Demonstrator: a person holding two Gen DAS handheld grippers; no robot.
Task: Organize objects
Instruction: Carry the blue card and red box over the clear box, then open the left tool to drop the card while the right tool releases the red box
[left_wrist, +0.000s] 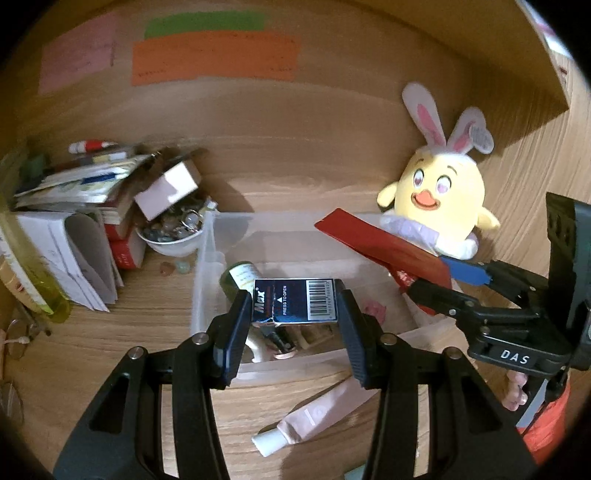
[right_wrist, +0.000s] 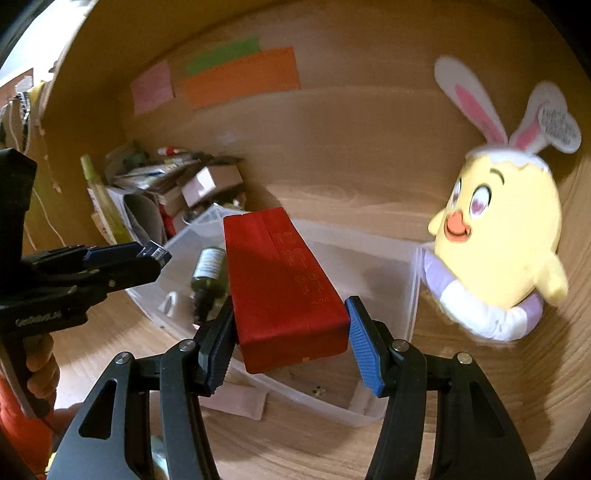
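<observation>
My left gripper (left_wrist: 293, 314) is shut on a small dark blue box (left_wrist: 295, 301) with a barcode, held above the clear plastic bin (left_wrist: 207, 266). In the bin lies a green bottle (left_wrist: 238, 278) with a white label. My right gripper (right_wrist: 291, 339) is shut on a long red box (right_wrist: 280, 284), also over the clear bin (right_wrist: 406, 306). In the left wrist view the red box (left_wrist: 376, 247) and the right gripper (left_wrist: 443, 284) reach in from the right. The left gripper (right_wrist: 147, 254) shows at the left edge of the right wrist view, and the green bottle (right_wrist: 208, 269) lies below it.
A yellow chick plush (left_wrist: 439, 192) with bunny ears leans on the back wall right of the bin. Books, papers and a white bowl (left_wrist: 173, 240) of trinkets pile up at the left. A pink tube (left_wrist: 314, 417) lies on the wooden desk in front of the bin.
</observation>
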